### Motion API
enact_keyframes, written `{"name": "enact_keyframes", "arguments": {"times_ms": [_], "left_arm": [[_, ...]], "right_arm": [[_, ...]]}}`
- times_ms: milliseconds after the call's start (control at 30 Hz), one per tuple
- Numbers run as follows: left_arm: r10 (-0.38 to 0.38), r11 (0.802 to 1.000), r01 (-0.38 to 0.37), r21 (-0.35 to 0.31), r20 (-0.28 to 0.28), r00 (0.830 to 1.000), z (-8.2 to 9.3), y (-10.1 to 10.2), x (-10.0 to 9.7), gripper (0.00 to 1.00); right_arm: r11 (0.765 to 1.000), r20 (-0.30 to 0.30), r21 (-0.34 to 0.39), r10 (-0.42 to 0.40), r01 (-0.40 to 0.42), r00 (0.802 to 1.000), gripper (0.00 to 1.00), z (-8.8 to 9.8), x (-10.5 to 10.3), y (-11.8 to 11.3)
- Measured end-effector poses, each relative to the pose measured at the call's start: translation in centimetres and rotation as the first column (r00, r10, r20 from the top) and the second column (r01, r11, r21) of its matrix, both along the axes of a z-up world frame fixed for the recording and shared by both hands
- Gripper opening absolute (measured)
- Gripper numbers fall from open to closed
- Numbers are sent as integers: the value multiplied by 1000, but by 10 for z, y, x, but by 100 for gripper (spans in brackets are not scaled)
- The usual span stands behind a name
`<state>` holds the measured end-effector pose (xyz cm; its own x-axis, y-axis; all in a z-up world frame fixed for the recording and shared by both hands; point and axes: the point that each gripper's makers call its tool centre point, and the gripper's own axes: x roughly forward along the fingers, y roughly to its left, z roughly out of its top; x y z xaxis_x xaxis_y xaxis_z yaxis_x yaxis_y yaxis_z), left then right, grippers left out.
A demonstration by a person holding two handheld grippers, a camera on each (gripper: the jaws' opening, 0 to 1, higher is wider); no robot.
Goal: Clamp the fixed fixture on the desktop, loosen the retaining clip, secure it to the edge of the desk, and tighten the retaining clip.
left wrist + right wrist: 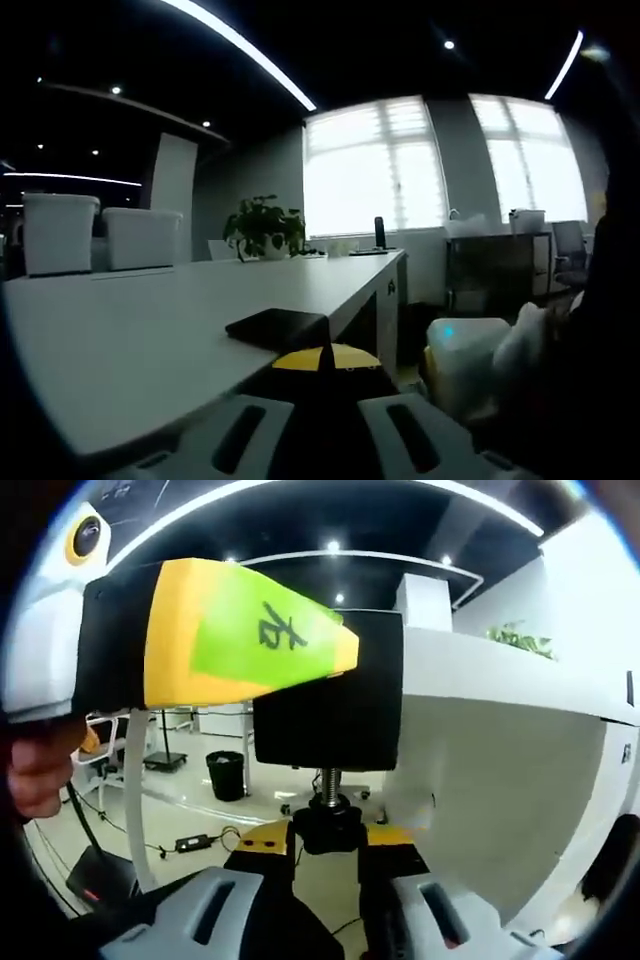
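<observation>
Left gripper view sits low at desk (150,330) height, looking along the top toward windows (375,165) at 12 o'clock, clamp (280,328) close at 6. Right gripper view looks from below the desk (500,740) edge, clamp (330,720) close, centre. Both share clamp and desk.
</observation>
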<state>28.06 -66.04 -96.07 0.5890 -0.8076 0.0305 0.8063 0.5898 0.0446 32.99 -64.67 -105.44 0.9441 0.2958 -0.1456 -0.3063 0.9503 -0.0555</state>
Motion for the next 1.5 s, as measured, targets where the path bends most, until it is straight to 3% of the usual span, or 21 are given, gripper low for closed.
{"name": "enact_keyframes", "arguments": {"times_ms": [133,233,467,533,567,600,667,700,800,1067,1167,1233,1333,1400,1500], "left_arm": [[2,1000,-2,7,4,1000,0,0,-1,1],[-1,1000,1,-10,-11,1000,1,1,-1,1],[0,1000,0,-1,1,1000,0,0,-1,1],[-1,1000,1,4,6,1000,0,0,-1,1],[-1,1000,1,4,6,1000,0,0,-1,1],[-2,1000,2,4,7,1000,0,0,-2,1],[-2,1000,2,6,11,1000,0,0,-1,1],[-1,1000,1,6,11,1000,0,-1,-1,1],[-1,1000,0,6,15,1000,0,-1,-1,1],[-7,1000,7,17,12,1000,-2,-5,0,1],[-5,1000,5,10,6,1000,-2,-5,0,1],[-4,1000,4,6,2,1000,-2,-5,1,1],[-7,1000,6,-30,-26,1000,0,-3,2,1],[-11,999,10,-32,-29,1000,-1,-3,2,1],[-3,1000,2,-22,-22,1000,0,-3,2,1]], "right_arm": [[993,3,1,121,-121,993,21,0,-3,4],[965,3,-26,262,-262,965,21,0,-3,6],[855,-46,-40,515,-517,856,21,-1,-2,11],[811,-58,-62,580,-582,813,21,-1,-6,16],[799,-60,-77,593,-596,803,21,1,-5,16],[775,-58,-87,624,-626,779,21,2,-9,20],[755,-59,-81,648,-651,759,21,1,-6,20],[728,-63,-75,679,-682,731,21,0,-9,23],[673,-71,-79,732,-735,678,21,1,-13,22],[625,-57,-74,775,-777,629,21,-4,-2,20],[628,-55,-65,774,-776,631,21,-4,-1,20],[644,-42,-101,759,-758,650,22,-4,1,19],[722,-4,-147,684,-677,730,32,-1,4,14],[795,-3,-100,601,-598,799,38,-1,6,8],[860,28,-48,509,-508,860,41,2,-1,7]]}}
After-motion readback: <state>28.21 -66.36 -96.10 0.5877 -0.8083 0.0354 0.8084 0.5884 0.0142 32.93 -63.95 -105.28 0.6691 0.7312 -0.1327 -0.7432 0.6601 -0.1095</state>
